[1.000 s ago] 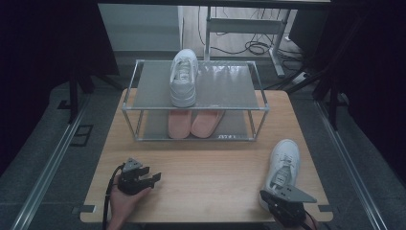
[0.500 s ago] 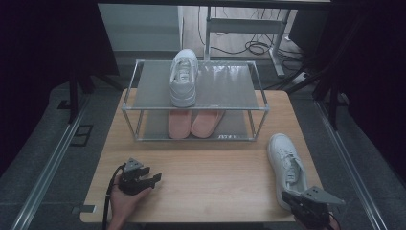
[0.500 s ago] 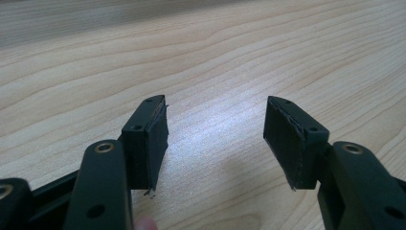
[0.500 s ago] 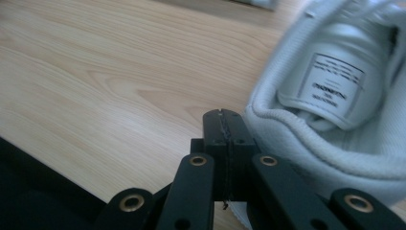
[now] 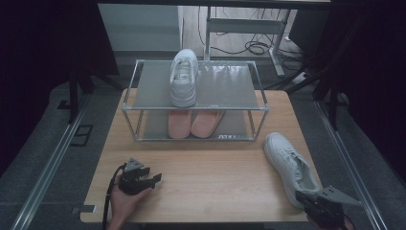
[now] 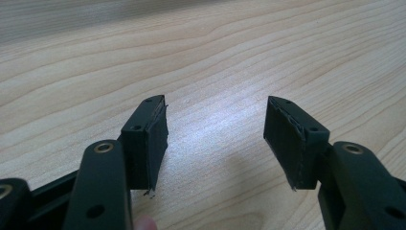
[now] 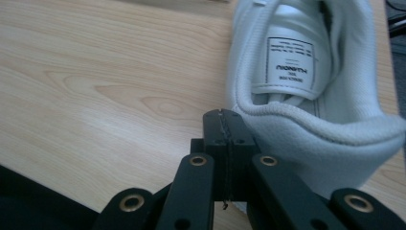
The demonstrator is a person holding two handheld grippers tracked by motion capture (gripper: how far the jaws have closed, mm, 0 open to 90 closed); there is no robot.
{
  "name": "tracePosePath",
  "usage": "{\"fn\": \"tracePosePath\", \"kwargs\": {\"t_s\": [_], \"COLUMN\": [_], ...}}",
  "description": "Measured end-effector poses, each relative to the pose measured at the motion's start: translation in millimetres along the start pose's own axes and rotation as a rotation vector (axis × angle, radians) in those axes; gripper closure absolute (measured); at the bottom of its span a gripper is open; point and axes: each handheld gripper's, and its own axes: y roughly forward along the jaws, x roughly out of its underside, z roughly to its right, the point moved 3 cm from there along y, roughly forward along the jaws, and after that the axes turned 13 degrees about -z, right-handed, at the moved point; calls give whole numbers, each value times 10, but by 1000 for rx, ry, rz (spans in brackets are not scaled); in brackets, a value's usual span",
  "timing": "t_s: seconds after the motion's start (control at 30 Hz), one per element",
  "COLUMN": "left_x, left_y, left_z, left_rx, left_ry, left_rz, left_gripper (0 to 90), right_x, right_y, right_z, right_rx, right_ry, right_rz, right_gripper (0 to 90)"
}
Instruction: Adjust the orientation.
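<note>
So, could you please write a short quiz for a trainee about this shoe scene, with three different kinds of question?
1. True or false: the left gripper has its jaws apart over the bare table.
2. What lies on the lower shelf of the rack? A) pink insoles B) a white shoe C) a cable
3. Fill in: the right gripper is ___, beside the heel of the white shoe on the table.

Key: 1 true; 2 A, the pink insoles; 3 shut, with nothing between its jaws.

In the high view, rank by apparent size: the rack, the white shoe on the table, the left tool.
1. Rack, largest.
2. White shoe on the table.
3. Left tool, smallest, though it sits nearer the camera.
</note>
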Motion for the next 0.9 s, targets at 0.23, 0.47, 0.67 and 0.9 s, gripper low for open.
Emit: {"fn": "tracePosePath", "kwargs": {"t_s": [0.23, 0.47, 0.67, 0.9], "left_x": [0, 0, 0, -2], "left_y": [4, 3, 15, 11], "left_z": [-4, -4, 4, -6], "left_rx": [-1, -1, -1, -4], "left_ry": [1, 0, 2, -1], "left_rz": [-4, -3, -7, -6], "left_gripper": [412, 411, 411, 410], "right_x": [32, -5, -123, -394], "right_y": [-17, -12, -70, -174], "right_z": [109, 69, 46, 47], "right_rx": [-18, -46, -65, -81], "right_ry": [30, 10, -15, -53], "right_rz": [13, 23, 50, 109], "right_gripper": [899, 897, 897, 896]}}
